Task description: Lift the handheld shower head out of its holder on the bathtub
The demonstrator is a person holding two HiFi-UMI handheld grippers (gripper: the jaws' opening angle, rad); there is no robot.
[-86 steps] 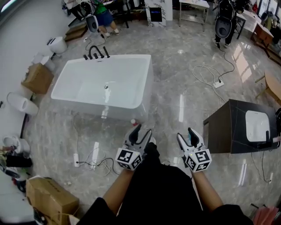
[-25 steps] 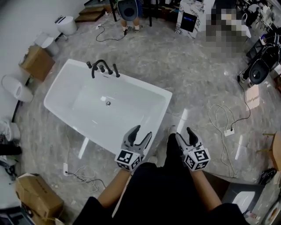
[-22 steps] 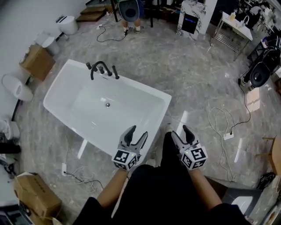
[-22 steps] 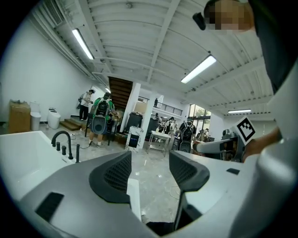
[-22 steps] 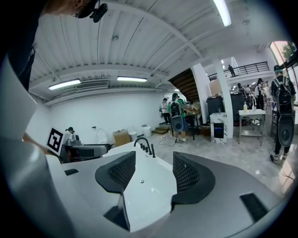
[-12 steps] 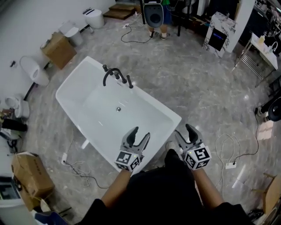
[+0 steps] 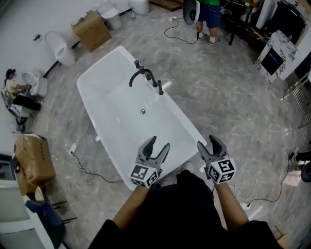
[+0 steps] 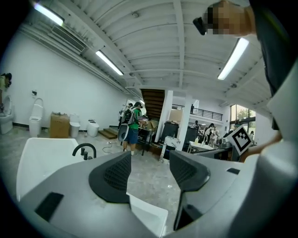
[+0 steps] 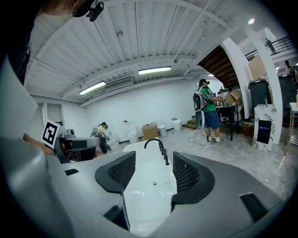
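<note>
A white bathtub point(image 7: 104, 82) runs away from me across the grey floor. On its far right rim stands a black arched faucet point(image 7: 140, 76) with black knobs. The slim black handheld shower head point(image 7: 160, 88) stands upright in its holder at the near end of that row. My left gripper point(image 7: 159, 144) hangs open over the tub's near end. My right gripper point(image 7: 208, 142) is open beside the tub's near right corner. Both are empty and far from the fittings. In the right gripper view the faucet point(image 9: 153, 141) and shower head point(image 9: 166, 157) show between the open jaws of the right gripper point(image 9: 153, 174). The left gripper point(image 8: 149, 169) looks past the faucet point(image 8: 84, 149).
A person in green point(image 7: 209, 10) stands at a desk beyond the tub. Another person point(image 7: 10, 82) sits at far left. Cardboard boxes point(image 7: 92, 30) point(image 7: 34, 163) and toilets point(image 7: 58, 47) line the left wall. Cables and a power strip point(image 7: 80, 154) lie on the floor left of the tub.
My view has swung round the tub, which now runs lengthwise away from me with the faucet nearer. Both grippers stay open and empty in front of me.
</note>
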